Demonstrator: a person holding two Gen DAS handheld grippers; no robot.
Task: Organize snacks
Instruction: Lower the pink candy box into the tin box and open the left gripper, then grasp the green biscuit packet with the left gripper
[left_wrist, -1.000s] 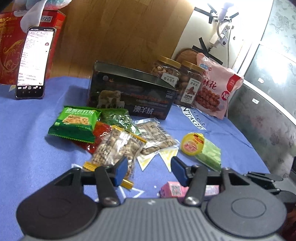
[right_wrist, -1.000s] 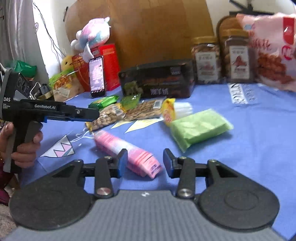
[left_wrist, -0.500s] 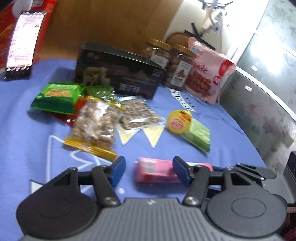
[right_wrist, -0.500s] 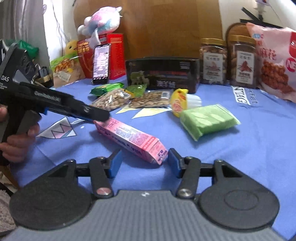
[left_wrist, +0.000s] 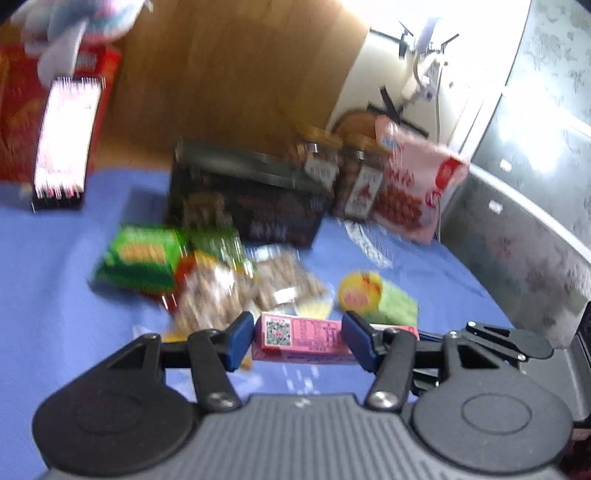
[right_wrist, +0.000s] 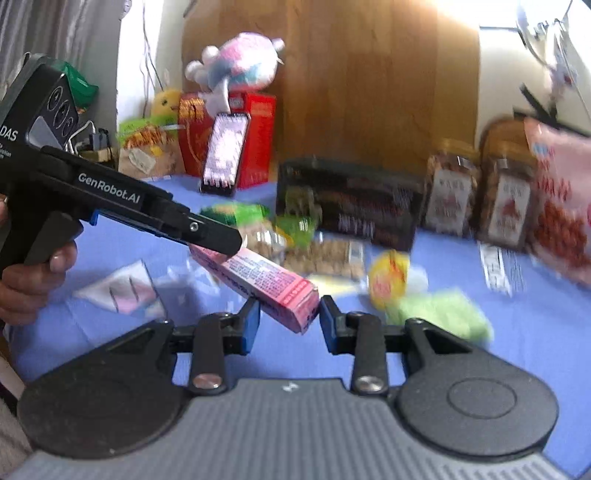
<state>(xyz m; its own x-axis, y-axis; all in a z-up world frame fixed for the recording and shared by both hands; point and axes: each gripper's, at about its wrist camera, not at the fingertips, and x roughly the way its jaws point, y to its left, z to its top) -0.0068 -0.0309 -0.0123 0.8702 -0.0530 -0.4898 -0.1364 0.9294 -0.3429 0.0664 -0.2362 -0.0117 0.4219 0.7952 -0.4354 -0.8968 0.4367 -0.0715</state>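
A long pink snack box (left_wrist: 301, 339) is held up above the blue tablecloth (left_wrist: 55, 295) between both grippers. My left gripper (left_wrist: 299, 338) has its blue pads at the two sides of one end of the box. My right gripper (right_wrist: 288, 321) has its pads either side of the other end (right_wrist: 258, 275), with a small gap on the right. The left gripper body (right_wrist: 110, 199) shows in the right wrist view, over the box's far end. Loose snack packets (left_wrist: 207, 295) lie behind, blurred.
A dark tin (left_wrist: 251, 206), two nut jars (left_wrist: 354, 181) and a pink peanut bag (left_wrist: 410, 184) stand at the back. A green packet (left_wrist: 140, 258), a yellow-lidded cup (left_wrist: 360, 293) and a green pack (left_wrist: 399, 306) lie mid-table. A phone (left_wrist: 66, 136) leans on a red box (right_wrist: 255, 136).
The pink box has come up off the cloth with both grippers around its ends. Both views have swung and are blurred with motion.
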